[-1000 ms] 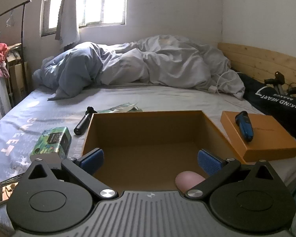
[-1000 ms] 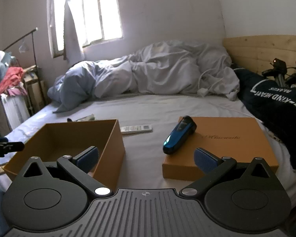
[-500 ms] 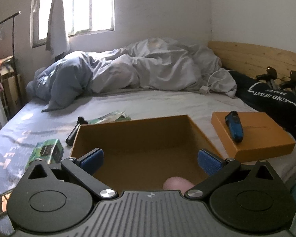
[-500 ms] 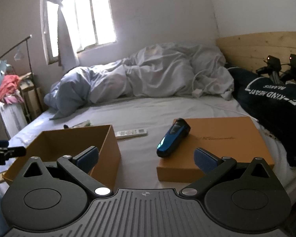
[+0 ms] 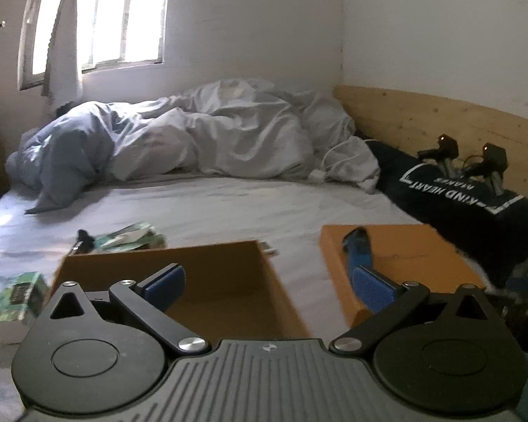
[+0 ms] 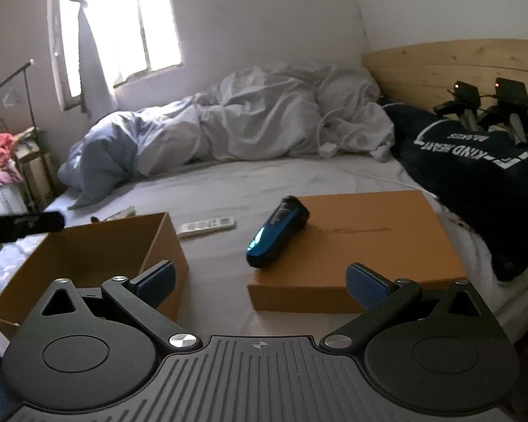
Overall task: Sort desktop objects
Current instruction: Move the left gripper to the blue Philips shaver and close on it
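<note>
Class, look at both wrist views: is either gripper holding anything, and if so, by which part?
Nothing is held. The left gripper and the right gripper both stand open with nothing between their pads. The blue shaver lies untouched on the flat orange box.

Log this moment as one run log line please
left gripper: open, empty | right gripper: open, empty | shaver: on closed box | open box: left of it | remote: on bed

Shaver point(image 6: 277, 235) on lid point(image 6: 369, 246), right of box point(image 6: 98, 246)
</note>
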